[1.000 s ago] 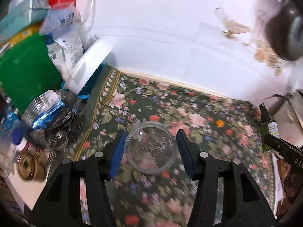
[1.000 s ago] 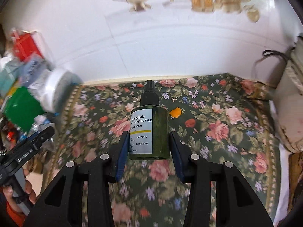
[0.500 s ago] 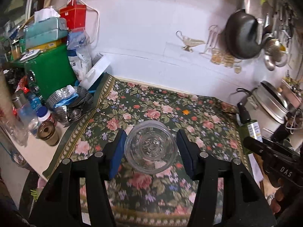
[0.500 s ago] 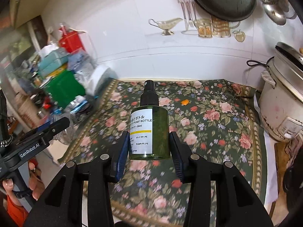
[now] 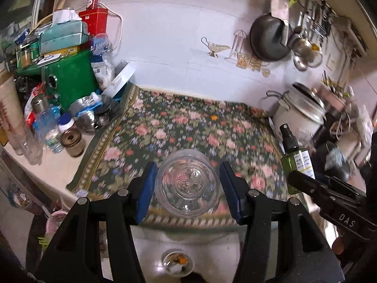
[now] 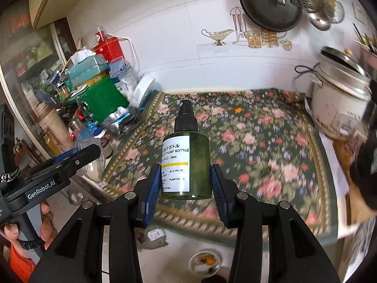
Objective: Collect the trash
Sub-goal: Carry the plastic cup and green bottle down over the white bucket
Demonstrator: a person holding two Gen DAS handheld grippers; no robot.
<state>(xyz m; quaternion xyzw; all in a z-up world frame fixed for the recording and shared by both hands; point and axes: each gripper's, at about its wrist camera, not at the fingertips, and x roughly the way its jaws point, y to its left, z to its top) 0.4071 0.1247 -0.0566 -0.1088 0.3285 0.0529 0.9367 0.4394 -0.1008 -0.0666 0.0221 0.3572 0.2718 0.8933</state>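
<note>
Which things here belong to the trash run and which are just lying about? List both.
In hand:
clear plastic cup, in the left tool
green pump bottle, in the right tool

Lying about:
rice cooker
green box
tissue box
floral cloth

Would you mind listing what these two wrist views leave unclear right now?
- Floral cloth: pattern motion-blurred in both views.
- Green pump bottle: small label text unreadable in right view; left view shows right gripper covering its base.
- Clear cup: contents unclear through glare, left view.
- Floor bowl: contents too small.
</note>
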